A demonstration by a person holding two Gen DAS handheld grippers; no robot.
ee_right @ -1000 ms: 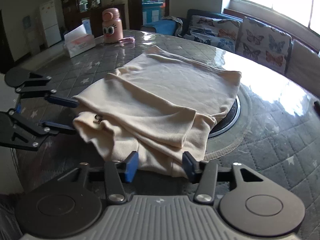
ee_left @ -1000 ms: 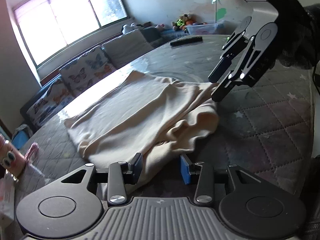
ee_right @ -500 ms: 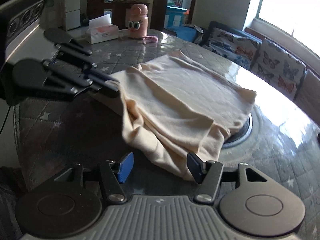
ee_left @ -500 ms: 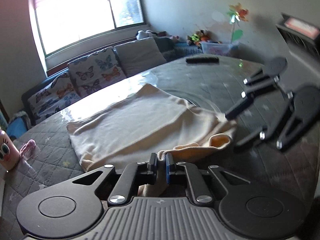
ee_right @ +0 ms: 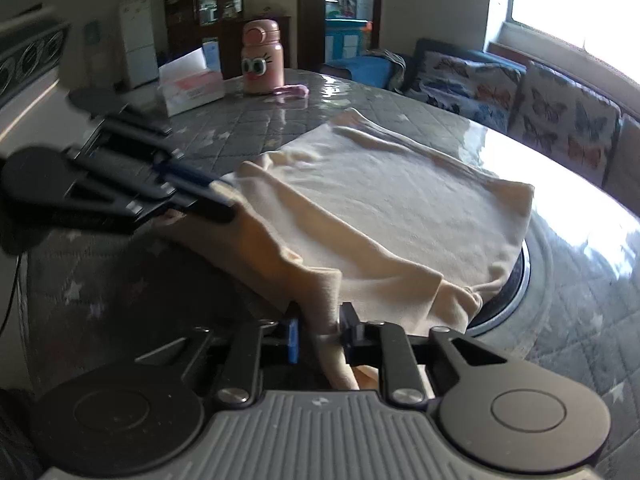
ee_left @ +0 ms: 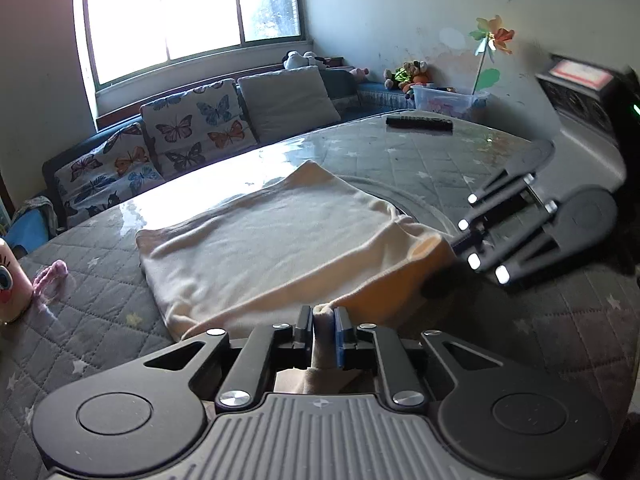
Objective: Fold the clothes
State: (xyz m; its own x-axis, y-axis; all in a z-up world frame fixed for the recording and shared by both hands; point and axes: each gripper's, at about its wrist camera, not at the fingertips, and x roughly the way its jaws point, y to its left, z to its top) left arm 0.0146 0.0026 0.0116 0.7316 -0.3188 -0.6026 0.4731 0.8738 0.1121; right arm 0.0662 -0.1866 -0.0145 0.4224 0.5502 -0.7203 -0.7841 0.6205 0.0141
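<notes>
A cream garment lies partly folded on the round table, its near edge lifted off the surface. My left gripper is shut on one near corner of that edge. My right gripper is shut on the other near corner, cloth bunched between its pads. In the left wrist view the right gripper holds the cloth at the right. In the right wrist view the left gripper holds it at the left. The cream garment hangs taut between the two grips.
The quilted grey table cover surrounds the garment. A black remote lies at the far side. A pink bottle, a tissue box and a pink scrap stand at the far left. A cushioned sofa runs behind.
Both grippers went from open to shut on the garment's near edge, the left first, then the right. The edge has been lifted and pulled taut.
</notes>
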